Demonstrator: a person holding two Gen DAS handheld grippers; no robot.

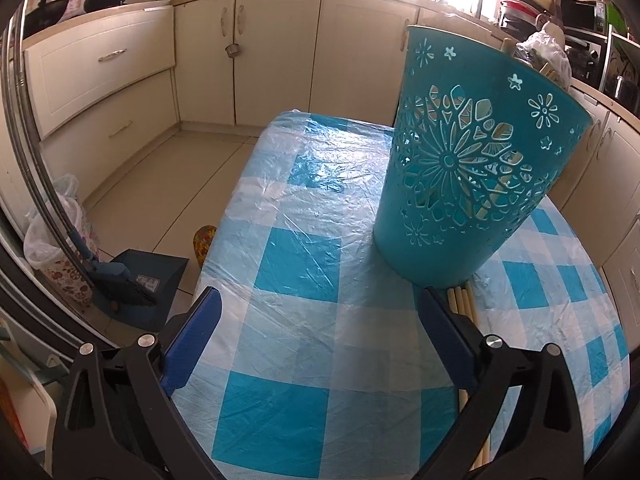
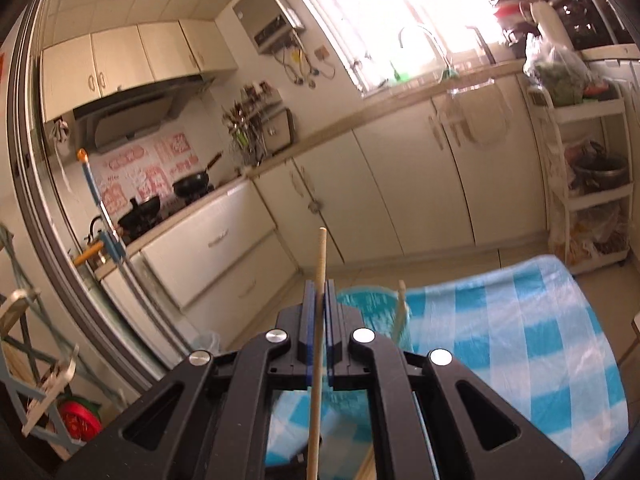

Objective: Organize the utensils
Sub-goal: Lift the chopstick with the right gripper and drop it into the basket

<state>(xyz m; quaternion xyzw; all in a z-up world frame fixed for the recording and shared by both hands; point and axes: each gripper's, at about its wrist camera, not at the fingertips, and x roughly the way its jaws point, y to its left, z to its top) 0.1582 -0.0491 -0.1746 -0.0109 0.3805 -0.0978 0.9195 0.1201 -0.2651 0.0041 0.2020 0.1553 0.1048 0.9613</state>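
The right gripper (image 2: 319, 300) is clenched on a single pale wooden chopstick (image 2: 320, 264), which stands nearly upright between the blue pads and sticks out above and below them; it is lifted off the bench (image 2: 520, 340), with the rim of the teal holder (image 2: 368, 300) blurred just beyond it and another stick (image 2: 401, 300) already poking out of that rim. The left gripper (image 1: 320, 312) is released, its jaws spread wide over the checked, plastic-covered cloth with nothing between them, and the teal cut-out holder (image 1: 472, 168) stands on the bench just ahead and to its right, apart from both pads. Through the cut-outs of the holder pale sticks show inside, so some of the sorting looks done. At the holder's foot, beside the left gripper's right-hand jaw, a few more loose chopsticks (image 1: 460, 300) lie flat on the bench. My reading is that the job is partway through: one stick is in transit toward the holder, and the ones on the cloth are left to collect.
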